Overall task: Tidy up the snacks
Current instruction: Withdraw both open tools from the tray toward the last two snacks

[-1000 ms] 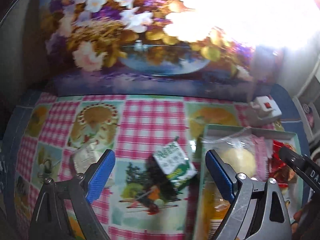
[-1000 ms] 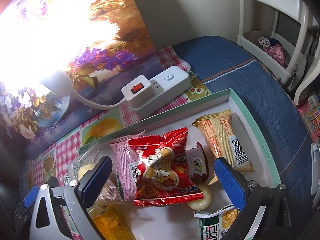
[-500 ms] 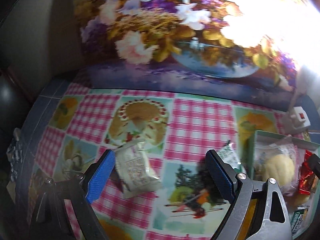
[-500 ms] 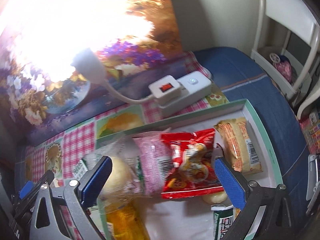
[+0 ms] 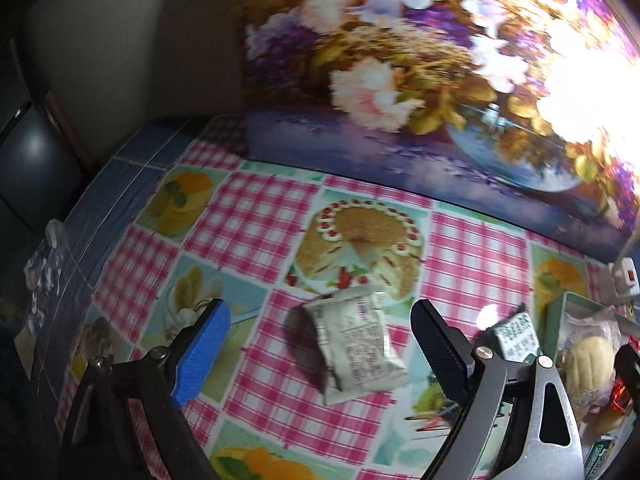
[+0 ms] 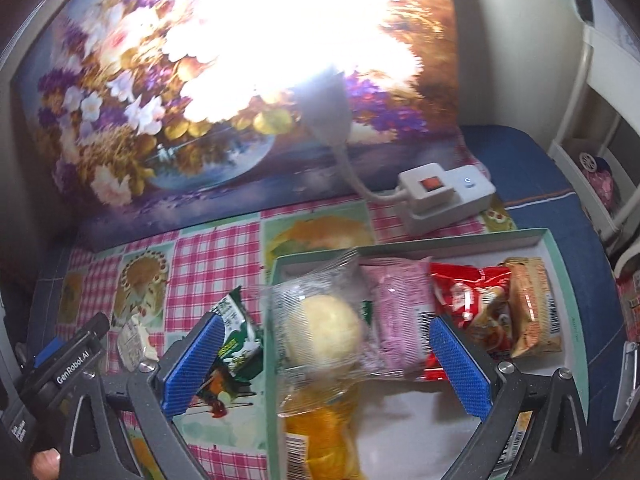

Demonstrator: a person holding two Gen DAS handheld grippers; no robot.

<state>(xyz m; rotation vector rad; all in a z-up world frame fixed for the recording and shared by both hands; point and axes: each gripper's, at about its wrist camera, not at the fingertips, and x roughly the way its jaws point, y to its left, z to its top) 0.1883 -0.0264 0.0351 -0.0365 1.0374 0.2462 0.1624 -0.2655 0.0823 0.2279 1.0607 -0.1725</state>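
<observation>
A silvery white snack packet [image 5: 352, 344] lies flat on the checked tablecloth. My left gripper [image 5: 320, 350] hangs over it, open, one finger on each side and clear of it. A green packet [image 5: 514, 336] lies to its right, beside the tray [image 5: 554, 312]. In the right wrist view my right gripper [image 6: 326, 366] is open above the tray [image 6: 552, 248], over a bun in a clear bag [image 6: 324, 332]. Pink [image 6: 400, 312], red [image 6: 468, 304] and tan [image 6: 532, 308] packets lie in a row beside the bun. An orange pack [image 6: 320, 432] sits below it. The green packet [image 6: 236, 332] and the white packet [image 6: 134, 340] lie left of the tray.
A large flower painting [image 5: 400, 80] stands along the back of the table. A white power strip [image 6: 444, 196] with a glaring gooseneck lamp [image 6: 324, 112] sits behind the tray. White furniture [image 6: 592, 120] stands at the far right. Blue cloth [image 5: 104, 208] borders the tablecloth on the left.
Both grippers have swung left. The left one went from over the green packet to over the white packet. The right one went from over the red packet to over the bun. Both stayed open.
</observation>
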